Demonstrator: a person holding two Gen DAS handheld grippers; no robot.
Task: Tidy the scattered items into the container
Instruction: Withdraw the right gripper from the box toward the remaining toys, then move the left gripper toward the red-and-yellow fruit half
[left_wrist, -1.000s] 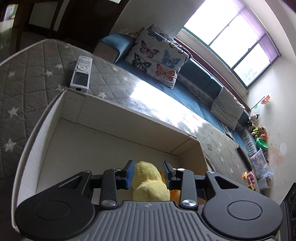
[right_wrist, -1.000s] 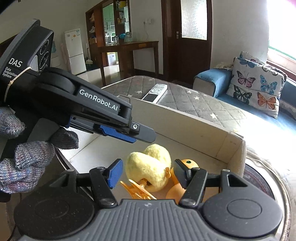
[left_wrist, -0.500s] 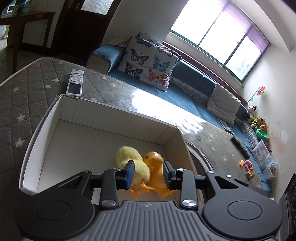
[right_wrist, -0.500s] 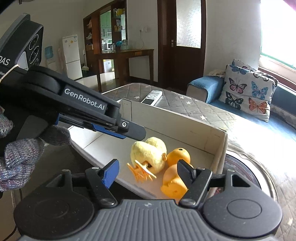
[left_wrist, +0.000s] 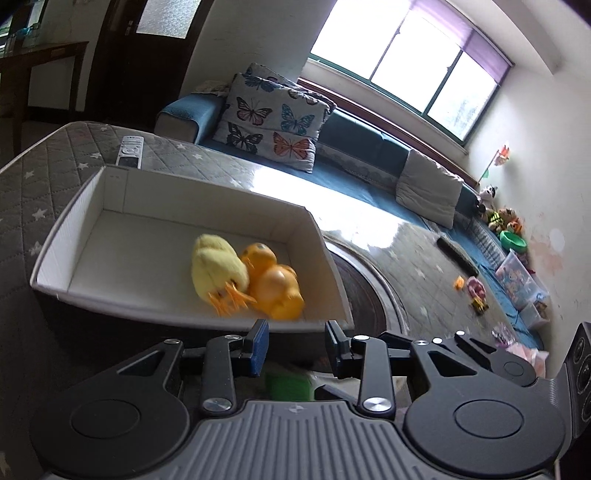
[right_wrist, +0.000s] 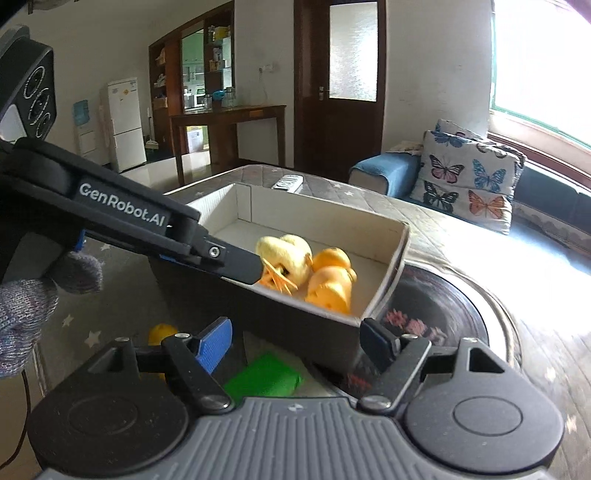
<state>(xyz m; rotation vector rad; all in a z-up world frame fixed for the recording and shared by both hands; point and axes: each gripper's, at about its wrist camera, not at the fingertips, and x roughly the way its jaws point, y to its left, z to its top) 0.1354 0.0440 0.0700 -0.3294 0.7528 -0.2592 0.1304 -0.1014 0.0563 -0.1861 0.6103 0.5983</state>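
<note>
A white cardboard box (left_wrist: 125, 199) stands on the quilted table; it also shows in the right wrist view (right_wrist: 325, 212). Inside lie a yellow plush chick (left_wrist: 218, 266) (right_wrist: 288, 254) and an orange rubber duck (left_wrist: 275, 282) (right_wrist: 330, 282), touching each other. My left gripper (left_wrist: 295, 345) is open and empty, pulled back in front of the box's near wall. My right gripper (right_wrist: 295, 341) is open and empty, below the box's near corner. A green flat item (right_wrist: 264, 378) and a small yellow object (right_wrist: 160, 332) lie on the table below the right gripper.
A white remote control (left_wrist: 129, 151) lies behind the box. A round dark glass plate (right_wrist: 443, 306) is set in the table right of the box. A blue sofa with butterfly cushions (left_wrist: 273, 122) stands behind. Small toys (left_wrist: 474, 291) lie far right.
My left gripper let go of the plush chick into the box and pulled back out. Both grippers drew away from the box and lowered; the green item came into view.
</note>
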